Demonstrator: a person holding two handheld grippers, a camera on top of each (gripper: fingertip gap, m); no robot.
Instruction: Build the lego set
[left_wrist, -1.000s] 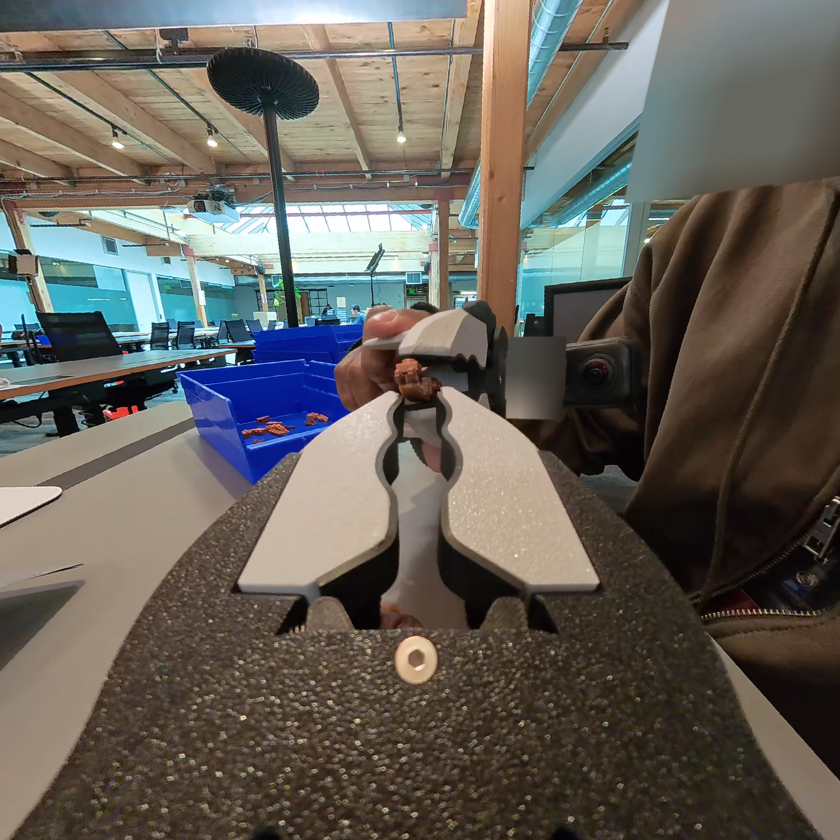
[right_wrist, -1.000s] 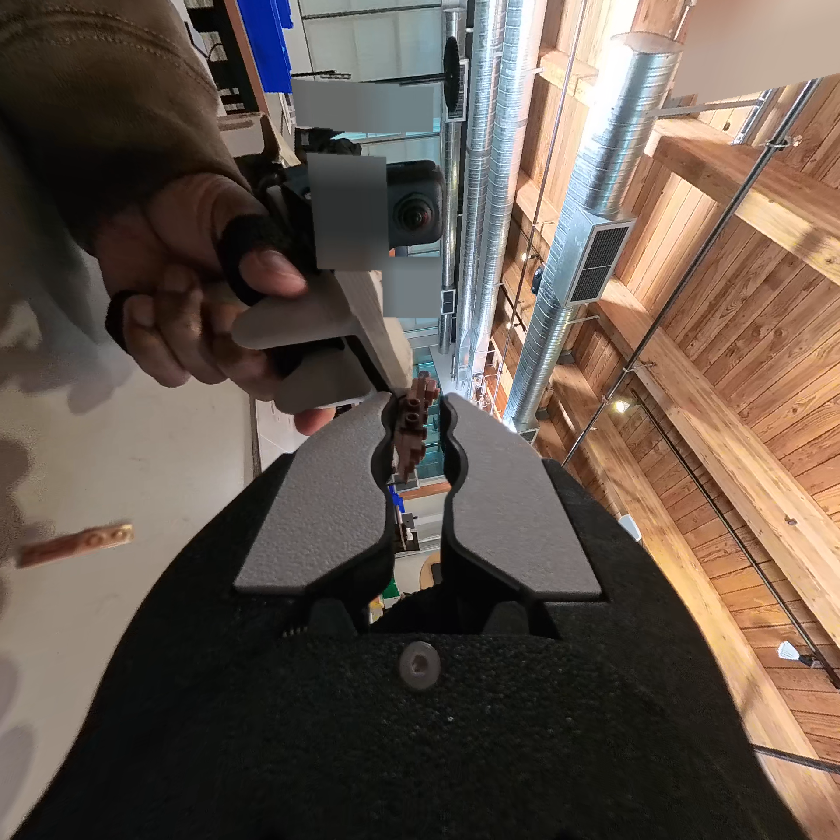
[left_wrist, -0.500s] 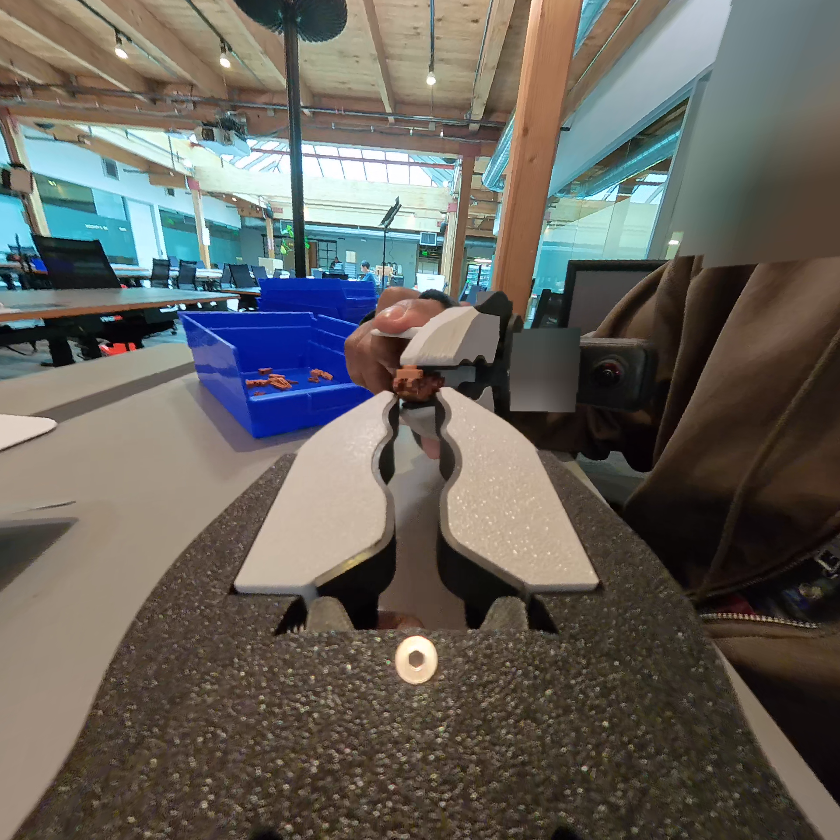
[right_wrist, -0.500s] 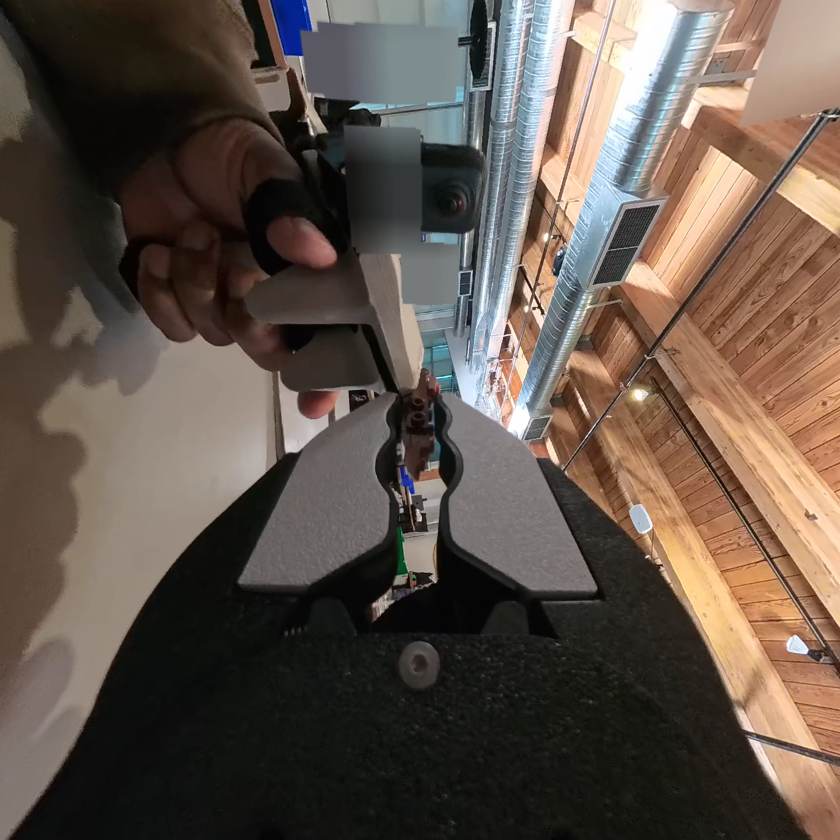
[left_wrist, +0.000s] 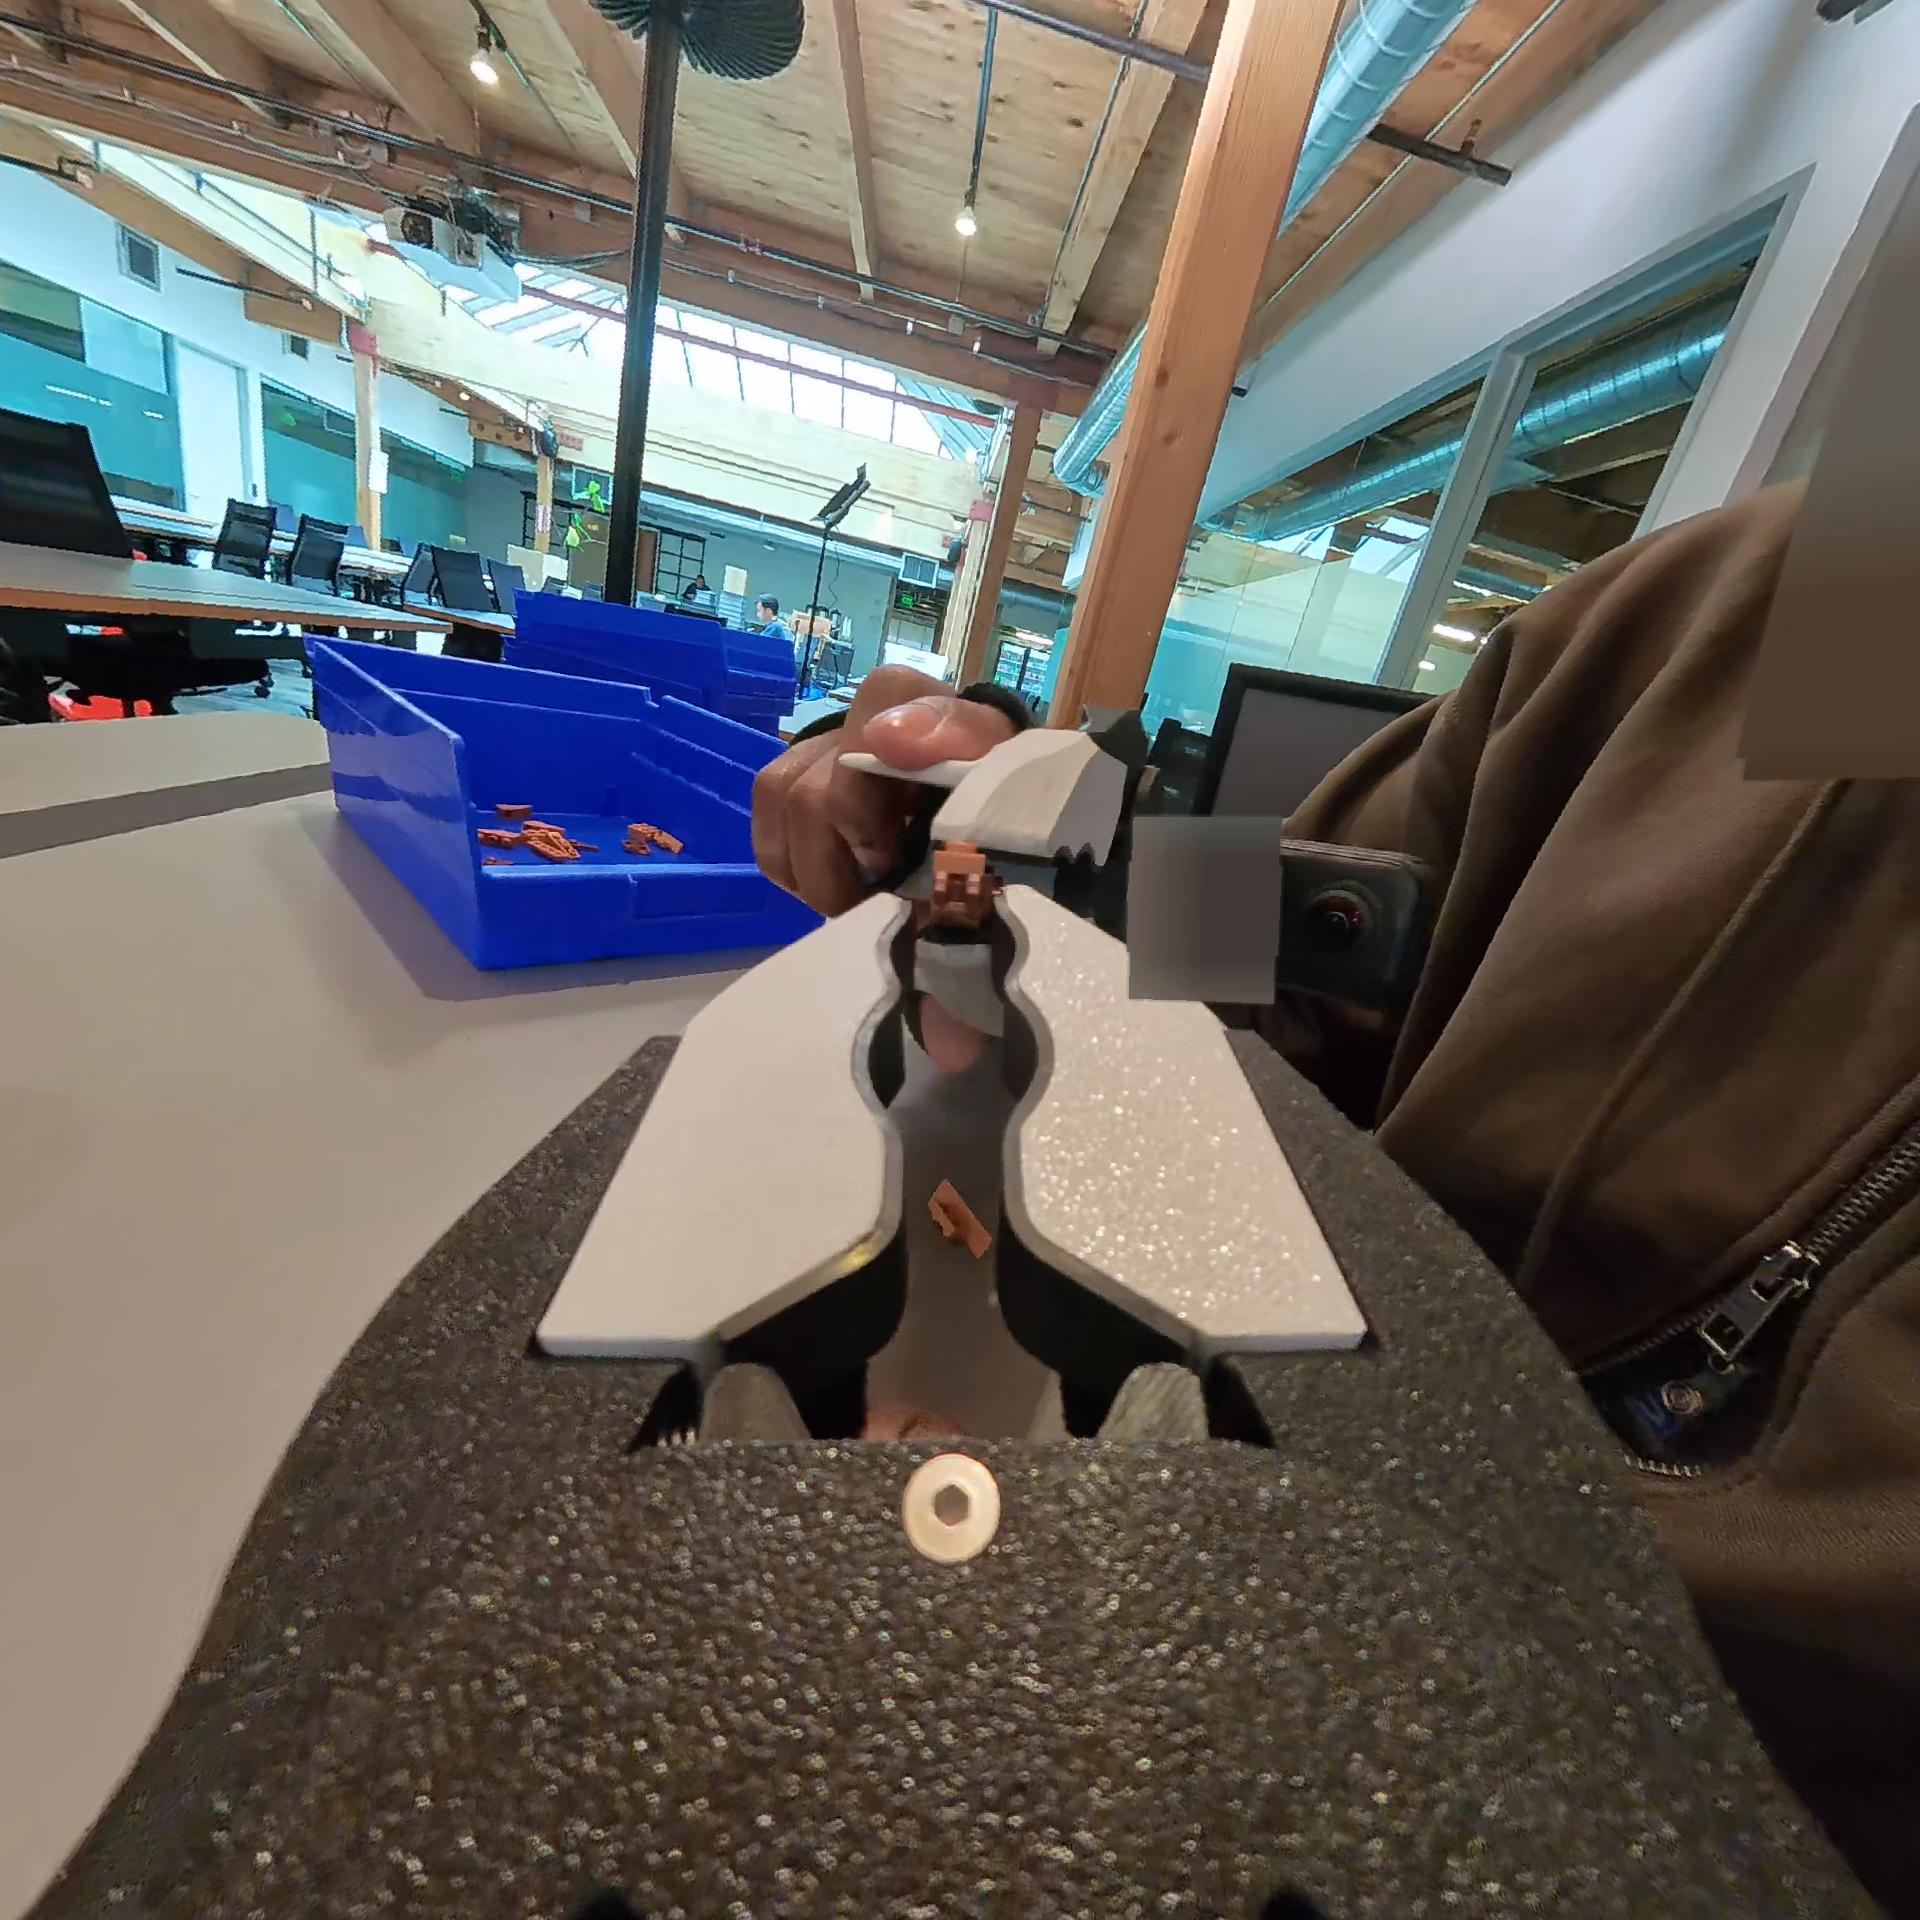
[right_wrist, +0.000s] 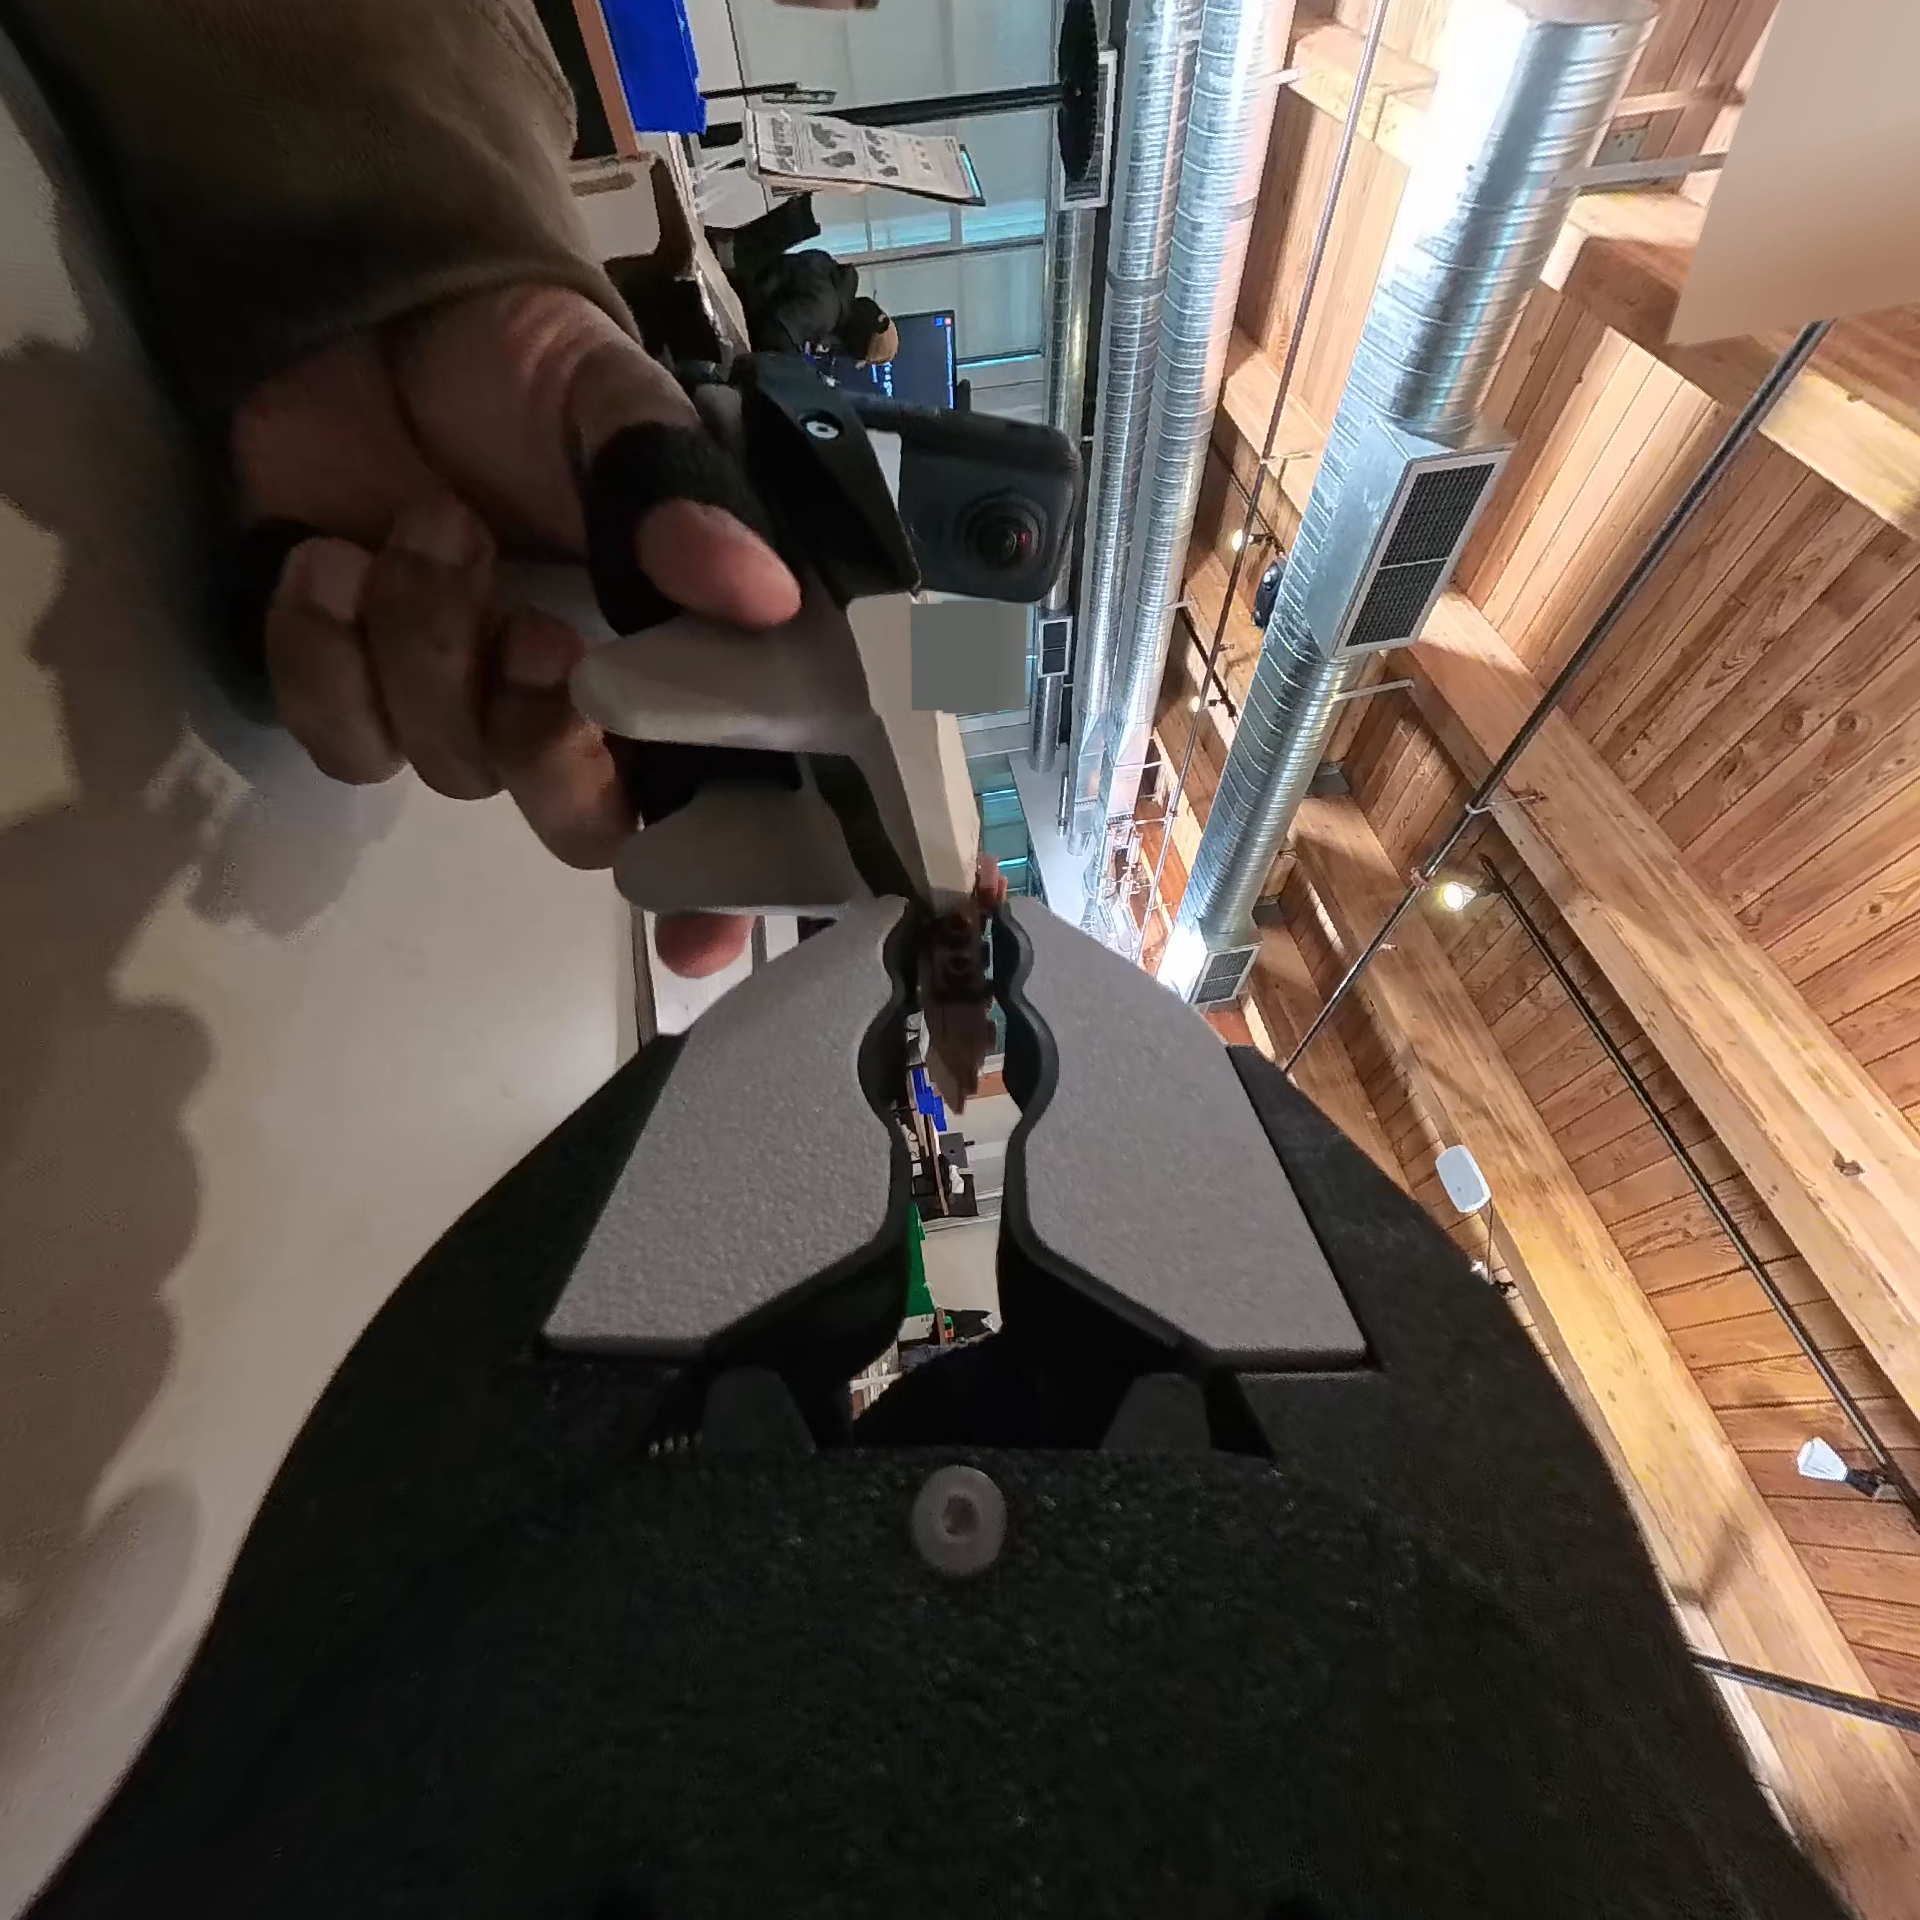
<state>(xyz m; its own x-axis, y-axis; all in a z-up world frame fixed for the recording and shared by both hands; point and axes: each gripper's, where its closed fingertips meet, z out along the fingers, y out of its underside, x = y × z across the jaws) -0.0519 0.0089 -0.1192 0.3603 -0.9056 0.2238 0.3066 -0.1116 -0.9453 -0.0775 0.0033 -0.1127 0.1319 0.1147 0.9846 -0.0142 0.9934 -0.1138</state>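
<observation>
1. Left wrist view: the left hand-held gripper (left_wrist: 951, 914) is seen pinched on a small brown lego assembly (left_wrist: 954, 875) at its fingertips, met there by the right hand-held gripper (left_wrist: 1013, 805) and the hand (left_wrist: 847, 800) holding it. Beyond the lego assembly to the left, a blue bin (left_wrist: 540, 821) with loose brown pieces (left_wrist: 540, 840) rests on the grey counter (left_wrist: 208, 1039). One loose brick (left_wrist: 958, 1218) lies on the counter, nearer than the assembly, seen between the fingers.

2. Right wrist view: the right hand-held gripper (right_wrist: 956, 940) is closed on the same lego assembly (right_wrist: 958, 982). Just beyond the assembly, the left hand-held gripper (right_wrist: 914, 790), its camera (right_wrist: 987, 520) and a hand (right_wrist: 468, 603) block the view.
</observation>
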